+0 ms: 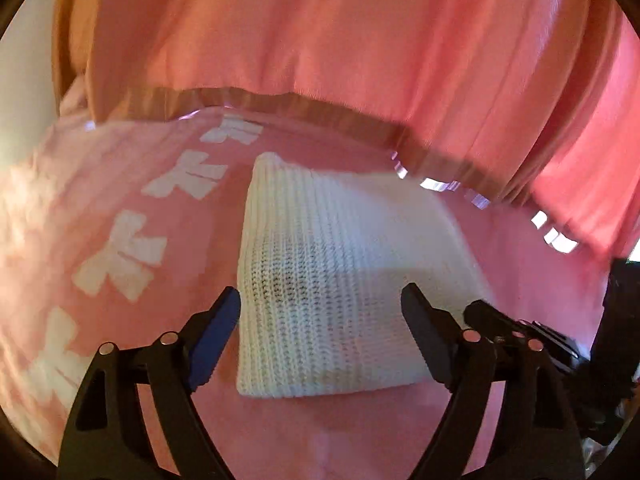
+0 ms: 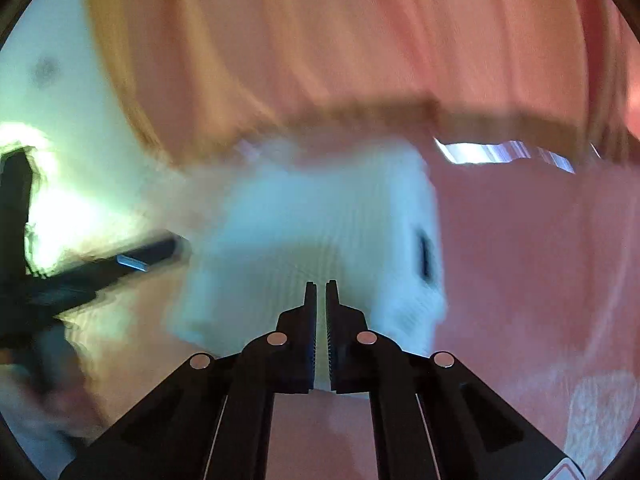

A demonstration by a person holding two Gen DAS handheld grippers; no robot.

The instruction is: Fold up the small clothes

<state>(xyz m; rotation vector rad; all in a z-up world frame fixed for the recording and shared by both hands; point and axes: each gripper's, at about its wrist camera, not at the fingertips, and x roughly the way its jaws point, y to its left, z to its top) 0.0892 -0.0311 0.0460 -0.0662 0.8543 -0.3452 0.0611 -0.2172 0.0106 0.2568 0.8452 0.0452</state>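
A white ribbed knit garment (image 1: 340, 240), folded into a rough rectangle, lies on a pink cloth (image 1: 536, 264). My left gripper (image 1: 320, 292) hangs just above the garment's near half, open wide, with the knit showing between its fingers and neither pad touching it. The right gripper (image 1: 480, 306) shows as a dark tip at the garment's right edge. In the blurred right wrist view the right gripper (image 2: 321, 284) is shut over the near edge of the white garment (image 2: 300, 220); no fabric is clearly pinched. A small dark label (image 2: 425, 254) sits near the garment's right side.
The pink cloth carries several white printed marks (image 1: 120, 256) on the left. A pink curtain (image 1: 360, 40) with a tan hem hangs behind the surface's far edge. Dark equipment (image 1: 620, 304) stands at the far right. A black finger (image 2: 152, 254) of the left gripper shows at the left.
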